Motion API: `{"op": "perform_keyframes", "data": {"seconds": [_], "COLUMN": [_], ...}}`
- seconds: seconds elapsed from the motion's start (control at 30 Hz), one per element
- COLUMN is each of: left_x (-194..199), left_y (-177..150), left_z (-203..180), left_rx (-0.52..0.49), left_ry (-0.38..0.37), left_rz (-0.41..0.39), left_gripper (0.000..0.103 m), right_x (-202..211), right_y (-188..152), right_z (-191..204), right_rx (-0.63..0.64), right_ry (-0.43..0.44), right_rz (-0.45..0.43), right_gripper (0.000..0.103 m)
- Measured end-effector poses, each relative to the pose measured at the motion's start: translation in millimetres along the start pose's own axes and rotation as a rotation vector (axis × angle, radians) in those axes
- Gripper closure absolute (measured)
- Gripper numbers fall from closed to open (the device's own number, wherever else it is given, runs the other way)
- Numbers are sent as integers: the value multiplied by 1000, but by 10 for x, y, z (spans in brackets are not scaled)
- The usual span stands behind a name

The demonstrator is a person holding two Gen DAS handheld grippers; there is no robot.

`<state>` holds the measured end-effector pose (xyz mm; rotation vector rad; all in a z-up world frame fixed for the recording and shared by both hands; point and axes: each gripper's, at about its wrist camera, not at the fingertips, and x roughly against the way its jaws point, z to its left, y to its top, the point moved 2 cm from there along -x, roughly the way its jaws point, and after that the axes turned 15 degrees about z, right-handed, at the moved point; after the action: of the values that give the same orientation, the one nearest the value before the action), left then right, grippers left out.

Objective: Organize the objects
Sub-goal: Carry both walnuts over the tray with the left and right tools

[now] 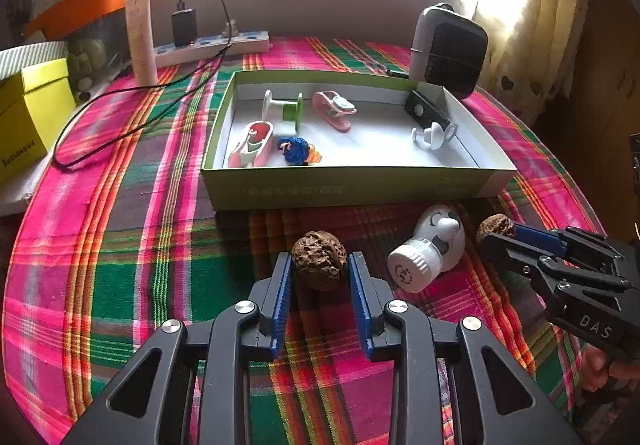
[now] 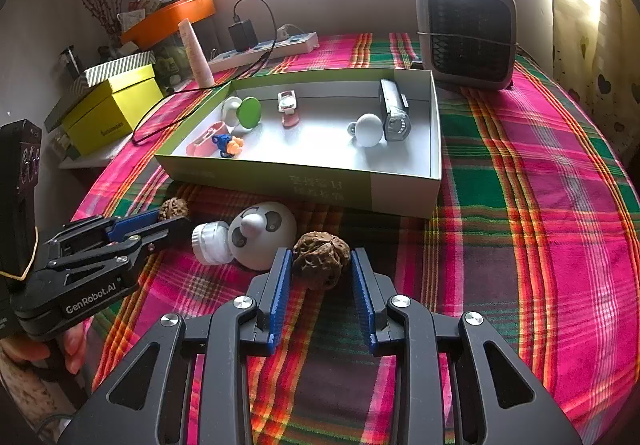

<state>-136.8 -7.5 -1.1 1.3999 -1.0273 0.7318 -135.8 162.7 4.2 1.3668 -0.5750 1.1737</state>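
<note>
Six small items already in green box (image 1: 352, 187); both grippers (image 1: 320, 269) (image 2: 322, 265) each clamped on a walnut (image 1: 319, 265) (image 2: 321, 263), panda toy (image 2: 260, 235) still on tablecloth.

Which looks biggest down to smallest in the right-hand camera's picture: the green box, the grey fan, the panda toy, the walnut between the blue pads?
1. green box
2. grey fan
3. panda toy
4. walnut

The panda toy and walnut lie nearest the camera, which flatters them; the fan stands farthest, so it is likely larger than it looks.
</note>
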Motion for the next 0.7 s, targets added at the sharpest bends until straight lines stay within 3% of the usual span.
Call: {"op": "perform_keyframes", "data": {"seconds": [0.7], "left_x": [77], "left_y": [-45], "left_z": [-68], "left_rx": [-20], "left_ry": [-10], "left_rz": [-16], "left_gripper": [77], "right_x": [36], "right_y": [-27], "right_z": [0], "right_rx": [3], "right_ry": [-1], "right_rz": [0], "right_gripper": [72]}}
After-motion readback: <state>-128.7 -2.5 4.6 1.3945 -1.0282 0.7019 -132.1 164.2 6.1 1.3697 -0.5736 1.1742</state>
